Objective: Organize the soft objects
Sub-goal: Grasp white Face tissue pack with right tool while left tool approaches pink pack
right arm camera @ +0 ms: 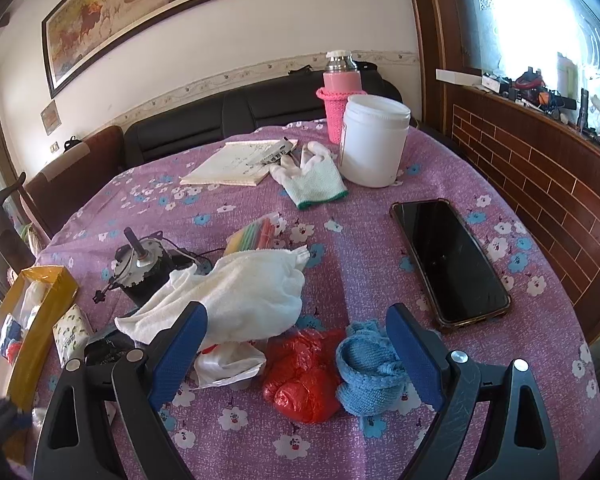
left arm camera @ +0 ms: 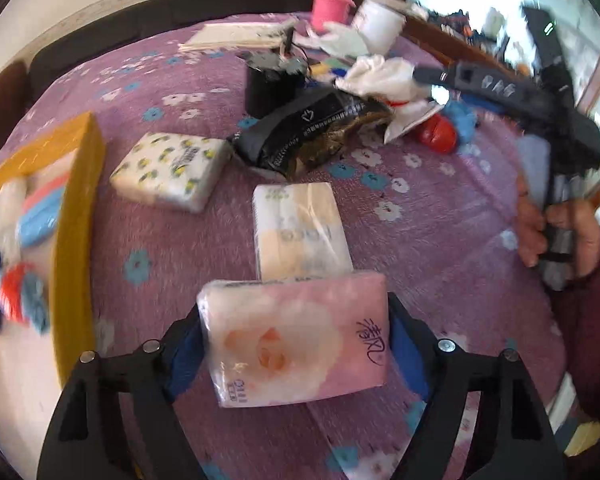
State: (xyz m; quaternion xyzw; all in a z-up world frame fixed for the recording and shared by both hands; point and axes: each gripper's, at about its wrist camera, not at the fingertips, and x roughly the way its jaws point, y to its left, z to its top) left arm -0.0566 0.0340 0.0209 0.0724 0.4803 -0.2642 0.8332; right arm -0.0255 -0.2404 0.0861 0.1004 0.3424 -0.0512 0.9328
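A: Left gripper?

B: Its 2 blue-padded fingers are closed against both sides of a pink tissue pack, held above the purple floral tablecloth. Contact on both sides is visible.

A: Other soft goods nearby?

B: 2 more tissue packs lie on the cloth: a cream one just beyond the pink pack, and a lemon-print one to its left. A yellow box sits at the left edge of the table, with several items inside; they are too blurred to identify.

A: Right gripper?

B: Jaws spread wide, nothing between them held. Under the gap lie a red plastic bag and a blue knitted piece, the latter just beside the right finger. A white towel lies beyond the left finger.

A: Remaining items?

B: A black phone, a white jar, a white glove, a pink-sleeved bottle.
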